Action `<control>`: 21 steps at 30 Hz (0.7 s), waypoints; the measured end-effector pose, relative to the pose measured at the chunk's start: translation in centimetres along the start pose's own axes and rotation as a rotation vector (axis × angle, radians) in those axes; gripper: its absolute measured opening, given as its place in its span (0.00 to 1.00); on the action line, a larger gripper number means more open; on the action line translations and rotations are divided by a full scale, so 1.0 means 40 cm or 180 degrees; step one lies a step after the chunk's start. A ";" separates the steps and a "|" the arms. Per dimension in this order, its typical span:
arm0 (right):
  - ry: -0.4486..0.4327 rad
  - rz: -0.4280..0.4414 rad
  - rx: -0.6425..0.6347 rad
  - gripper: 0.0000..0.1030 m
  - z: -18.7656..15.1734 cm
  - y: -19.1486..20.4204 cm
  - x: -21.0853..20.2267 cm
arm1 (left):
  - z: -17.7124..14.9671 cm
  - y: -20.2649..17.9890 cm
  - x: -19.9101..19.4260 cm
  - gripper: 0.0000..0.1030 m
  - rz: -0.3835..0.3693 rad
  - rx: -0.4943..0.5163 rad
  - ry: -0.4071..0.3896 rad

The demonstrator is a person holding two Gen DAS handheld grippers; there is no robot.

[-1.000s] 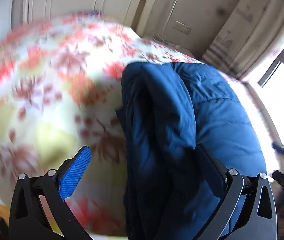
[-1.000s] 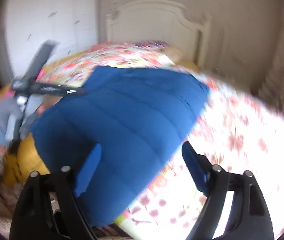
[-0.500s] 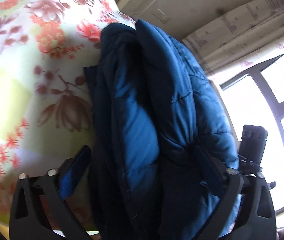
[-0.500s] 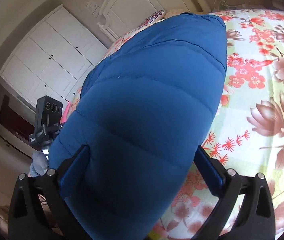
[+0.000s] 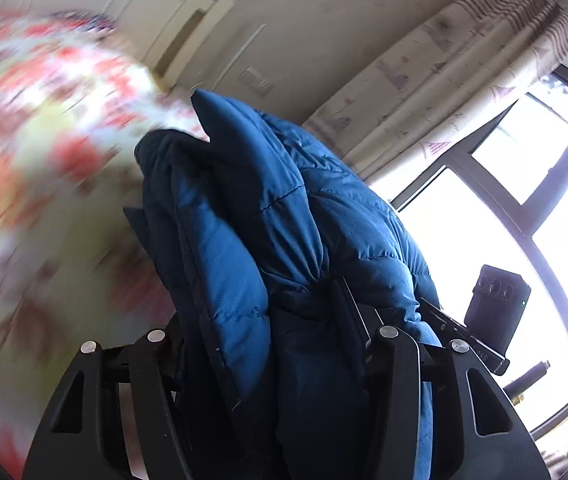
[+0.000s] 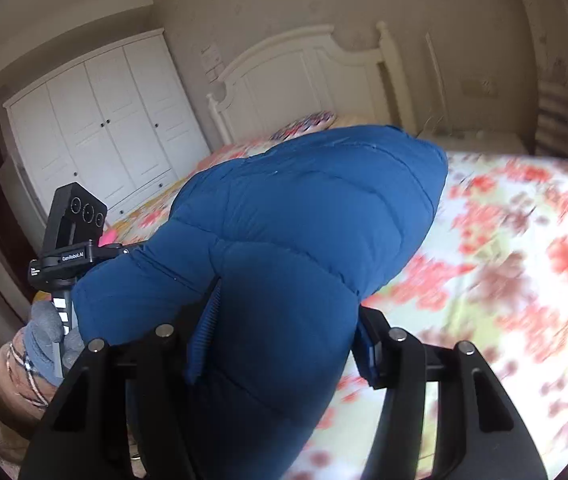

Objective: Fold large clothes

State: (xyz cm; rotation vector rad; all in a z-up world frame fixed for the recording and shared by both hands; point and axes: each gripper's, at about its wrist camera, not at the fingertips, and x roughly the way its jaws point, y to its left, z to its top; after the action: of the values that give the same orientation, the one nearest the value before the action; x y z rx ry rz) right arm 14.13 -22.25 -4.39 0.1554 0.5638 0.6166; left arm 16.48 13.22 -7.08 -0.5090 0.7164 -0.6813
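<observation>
On the floral bedspread (image 6: 523, 264), blue puffer jacket (image 6: 303, 240); white wardrobe (image 6: 96, 128) behind.

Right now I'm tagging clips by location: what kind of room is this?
Most likely a bedroom: a bed with a floral bedspread and white headboard, a white wardrobe, and a curtained window.

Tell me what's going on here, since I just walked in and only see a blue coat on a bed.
A person is folding a blue puffer jacket on a bed with a floral bedspread, a handheld gripper in each hand. The left gripper and the right gripper have just been closing, and each now pinches a bunched part of the jacket. The folded bulk stretches ahead toward the white headboard.
</observation>
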 end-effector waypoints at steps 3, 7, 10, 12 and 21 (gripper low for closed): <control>-0.0147 -0.0217 -0.0003 0.54 0.070 -0.093 -0.037 | 0.090 -0.048 0.104 0.44 -0.0071 0.0102 0.0022; -0.0197 -0.0458 0.0070 0.54 0.145 -0.231 -0.055 | 0.204 -0.099 0.275 0.44 -0.0125 0.0175 0.0107; -0.0075 -0.0616 0.0200 0.55 0.178 -0.352 -0.030 | 0.246 -0.105 0.391 0.44 -0.0065 0.0131 0.0208; 0.0108 -0.0764 0.0337 0.58 0.169 -0.441 0.030 | 0.236 -0.059 0.501 0.44 0.0073 -0.0016 0.0384; 0.0042 -0.1500 0.0209 0.81 0.141 -0.423 0.015 | 0.209 -0.013 0.517 0.71 0.0564 0.0065 0.0256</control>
State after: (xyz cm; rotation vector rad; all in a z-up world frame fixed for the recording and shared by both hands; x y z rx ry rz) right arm 26.12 -35.45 -5.04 0.0755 0.6082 0.1414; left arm 33.98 -0.31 -10.02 -0.3959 0.8188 -0.5450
